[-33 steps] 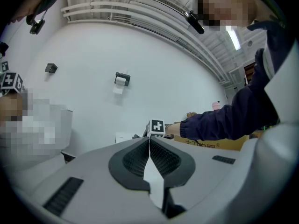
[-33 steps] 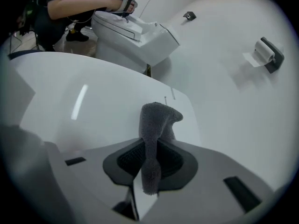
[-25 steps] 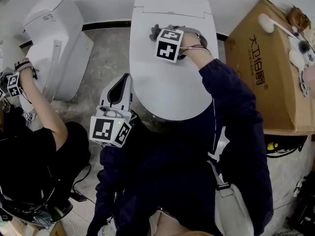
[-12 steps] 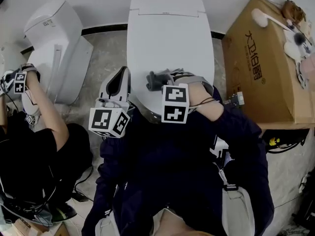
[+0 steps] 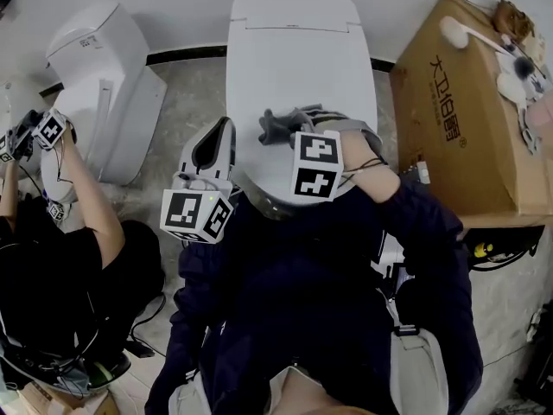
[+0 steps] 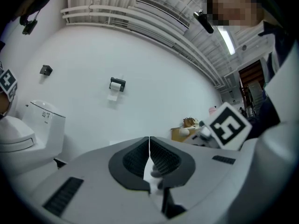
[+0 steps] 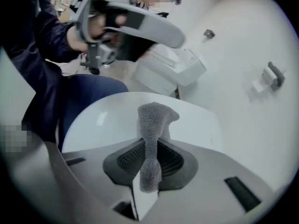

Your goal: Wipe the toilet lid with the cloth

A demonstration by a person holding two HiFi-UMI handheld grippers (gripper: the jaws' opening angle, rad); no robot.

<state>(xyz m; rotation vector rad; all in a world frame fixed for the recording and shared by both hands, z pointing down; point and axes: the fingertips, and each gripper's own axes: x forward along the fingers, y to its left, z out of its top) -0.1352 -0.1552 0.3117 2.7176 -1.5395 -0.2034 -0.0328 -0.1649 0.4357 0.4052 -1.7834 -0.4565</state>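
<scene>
The white toilet lid (image 5: 294, 67) lies closed in the middle of the head view. A grey cloth (image 5: 275, 126) rests on the lid's front half, and my right gripper (image 5: 304, 131) is shut on it. In the right gripper view the cloth (image 7: 153, 120) stands up from between the jaws of the right gripper (image 7: 149, 146), above the lid (image 7: 100, 120). My left gripper (image 5: 221, 137) hovers beside the lid's front left edge, off the toilet. In its own view the left gripper (image 6: 149, 141) is shut with nothing in it and looks at the white wall.
A second white toilet (image 5: 104, 76) stands at the left, where another person (image 5: 60, 258) works with grippers. A large cardboard box (image 5: 458, 128) with soft toys (image 5: 518, 59) on top stands close to the right. A paper holder (image 6: 117, 84) hangs on the wall.
My right gripper dragged the cloth from the back of the lid down to its front part, then eased slightly back. The left gripper has hardly moved.
</scene>
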